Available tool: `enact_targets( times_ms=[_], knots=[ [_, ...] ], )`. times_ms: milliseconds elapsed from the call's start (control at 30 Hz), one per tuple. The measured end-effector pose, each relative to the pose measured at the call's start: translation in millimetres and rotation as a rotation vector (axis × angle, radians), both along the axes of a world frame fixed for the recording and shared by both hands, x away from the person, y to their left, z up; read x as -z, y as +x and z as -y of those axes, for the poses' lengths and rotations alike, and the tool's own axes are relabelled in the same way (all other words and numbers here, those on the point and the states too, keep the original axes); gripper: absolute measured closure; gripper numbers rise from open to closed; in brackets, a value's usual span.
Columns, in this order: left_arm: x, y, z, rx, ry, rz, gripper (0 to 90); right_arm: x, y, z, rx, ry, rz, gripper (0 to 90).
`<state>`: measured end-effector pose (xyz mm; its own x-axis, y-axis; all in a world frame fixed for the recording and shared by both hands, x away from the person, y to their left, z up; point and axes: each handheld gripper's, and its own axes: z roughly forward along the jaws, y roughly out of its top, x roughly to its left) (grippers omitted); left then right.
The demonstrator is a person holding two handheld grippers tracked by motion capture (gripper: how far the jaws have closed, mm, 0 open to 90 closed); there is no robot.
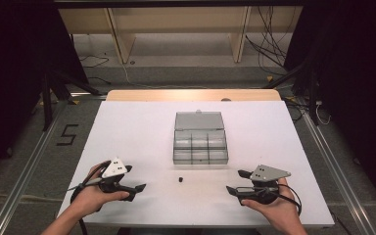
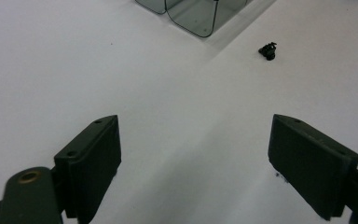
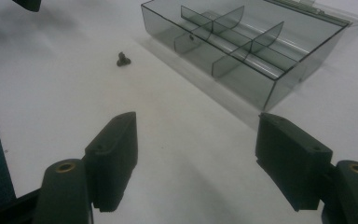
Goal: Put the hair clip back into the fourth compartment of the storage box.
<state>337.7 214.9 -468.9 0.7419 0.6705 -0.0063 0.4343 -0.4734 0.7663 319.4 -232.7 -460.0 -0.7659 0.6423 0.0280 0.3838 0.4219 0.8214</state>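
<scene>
So far nothing was done: the small black part (image 1: pixel 180 179) lay loose at six o'clock of the empty compartment box (image 1: pixel 199 155). My left gripper (image 1: pixel 138 188) and right gripper (image 1: pixel 232 189) both stood spread, holding nothing.

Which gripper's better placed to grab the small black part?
Left, marginally. The small black part lies on the table between both open grippers, slightly nearer the left gripper than the right gripper. Either could reach; the clear divided box blocks neither.

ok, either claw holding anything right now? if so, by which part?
Nothing is held. The left claw and the right claw both stand open over bare table. The small black part lies loose in front of the clear box.
</scene>
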Motion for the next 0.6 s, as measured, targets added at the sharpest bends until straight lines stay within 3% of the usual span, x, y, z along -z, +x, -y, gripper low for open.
enact_targets(
  times_ms=[600],
  knots=[
    [-0.8, -1.0, 1.0, 0.005, -0.001, 0.0, 16.8, 6.6, 13.0, -34.8, -0.072, 0.003, 0.0, 33.5]
  ],
)
